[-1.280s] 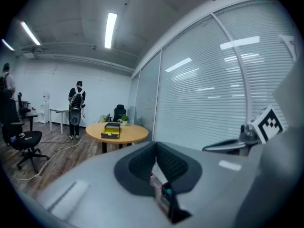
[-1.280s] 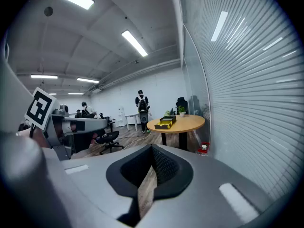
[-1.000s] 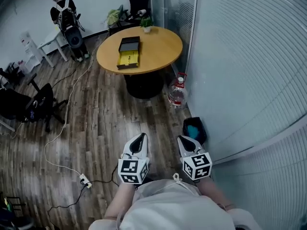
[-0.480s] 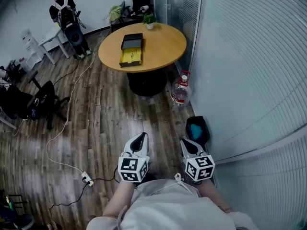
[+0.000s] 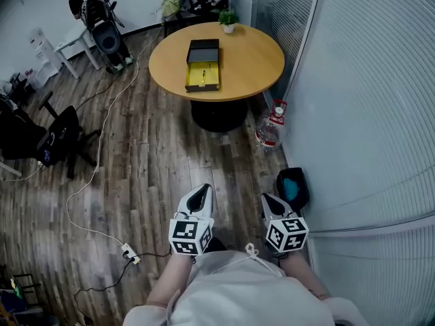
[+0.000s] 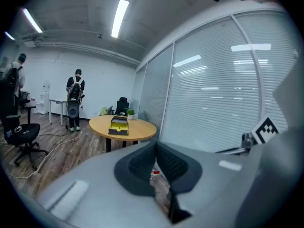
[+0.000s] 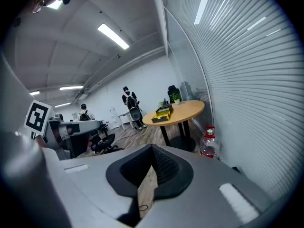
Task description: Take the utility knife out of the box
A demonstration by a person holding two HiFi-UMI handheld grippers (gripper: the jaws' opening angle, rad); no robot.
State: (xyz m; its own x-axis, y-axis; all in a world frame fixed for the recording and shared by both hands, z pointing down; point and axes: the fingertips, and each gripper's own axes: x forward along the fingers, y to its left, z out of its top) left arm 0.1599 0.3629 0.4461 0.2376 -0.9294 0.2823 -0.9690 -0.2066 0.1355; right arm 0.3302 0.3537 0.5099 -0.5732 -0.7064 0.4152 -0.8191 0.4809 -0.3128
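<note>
At twelve o'clock, box (image 5: 203, 65): sitting open on round table (image 5: 251, 60)
Left gripper (image 5: 199, 194): hovering at six, clenched, empty
Right gripper (image 5: 271, 201): hovering alongside, clenched, empty

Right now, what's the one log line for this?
left gripper: shut, empty | right gripper: shut, empty | box: open on table, far ahead

left gripper (image 6: 155, 148): jaws together, empty | box (image 6: 118, 126): open, on round table (image 6: 144, 130), well ahead | person (image 6: 75, 99): standing beyond table
</note>
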